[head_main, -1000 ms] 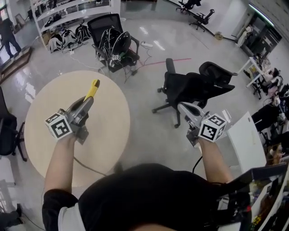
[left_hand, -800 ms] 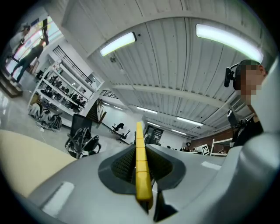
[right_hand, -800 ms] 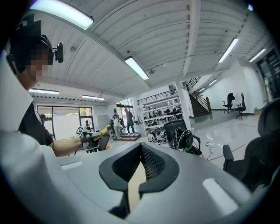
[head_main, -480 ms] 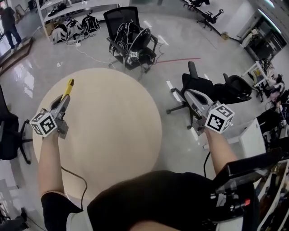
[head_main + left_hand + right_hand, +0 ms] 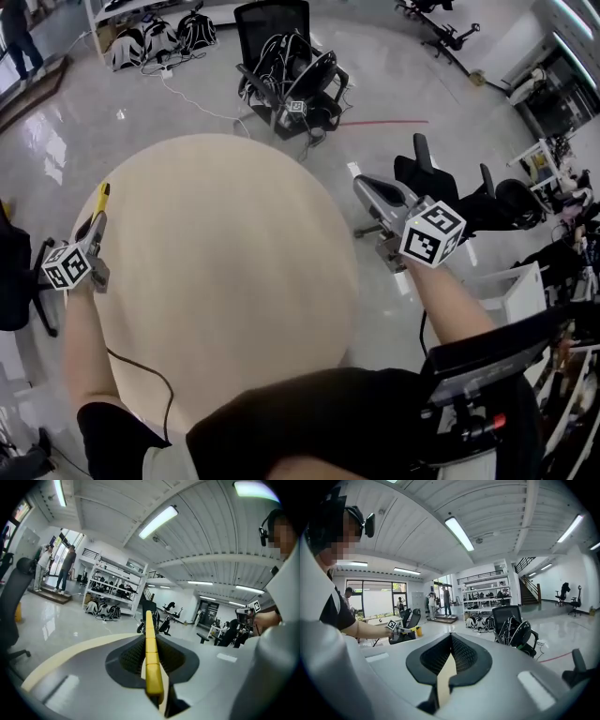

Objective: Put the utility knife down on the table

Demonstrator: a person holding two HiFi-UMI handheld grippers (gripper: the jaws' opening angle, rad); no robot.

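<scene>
1. Left gripper (image 5: 94,223): jaws clamped on the yellow utility knife (image 5: 102,195). The knife projects forward past the pads, over the left rim of the round table (image 5: 225,272), and is not yet set down.
2. Right gripper (image 5: 368,186): its 2 jaws are together with nothing between them. It is held off the table's right edge, probably to leave the surface free.
3. Beyond the table: 1 office chair (image 5: 286,70) loaded with cables.

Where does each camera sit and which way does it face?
Head view: on the head, looking down at the round table; both forearms show.
Left gripper view: on the left hand-held gripper, along the clamped utility knife toward shelves; right forearm shows.
Right gripper view: on the right hand-held gripper, toward shelves; left forearm shows.
Both gripper views share the shelves.
</scene>
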